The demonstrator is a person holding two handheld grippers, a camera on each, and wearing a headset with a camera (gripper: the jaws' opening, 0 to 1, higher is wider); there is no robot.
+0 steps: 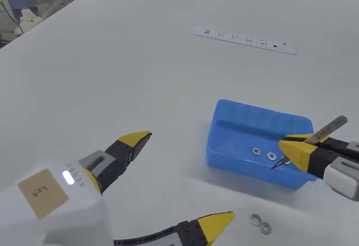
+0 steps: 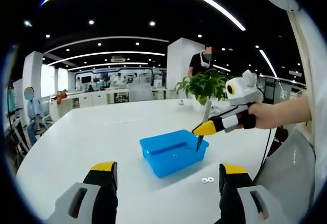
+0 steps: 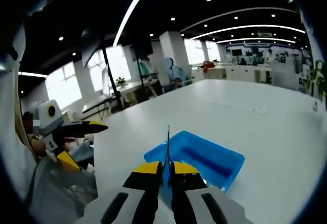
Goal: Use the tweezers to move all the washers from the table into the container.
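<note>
Right gripper [image 1: 297,151] is over at the blue container [image 1: 247,123], jaws pinched tight on the tweezers [image 1: 330,128]; in its own view the two yellow jaws [image 3: 166,168] sit closed against the thin blade of the tweezers [image 3: 167,144], which runs forward over the container [image 3: 214,157]; the handle angles up and away, the points dip down inside the box; and there are the washers [image 1: 256,151], at least two lying on the container floor, right beside the tweezer tips; whether the tips have hold of one, I cannot tell.

Left gripper [image 1: 176,181] hangs low and near over the white table [image 1: 140,77], jaws spread wide with nothing between them; from its own camera the tips [image 2: 168,166] frame the container [image 2: 168,150], with the right gripper [image 2: 208,127] reaching in from the right.

Out on the tabletop, two loose washers [image 1: 260,224] lie touching, just in front of the container's near wall; the left gripper view has them too [image 2: 207,179]; a power strip [image 1: 244,39] lies well beyond the box; a plant [image 2: 204,86] stands at the far edge.
</note>
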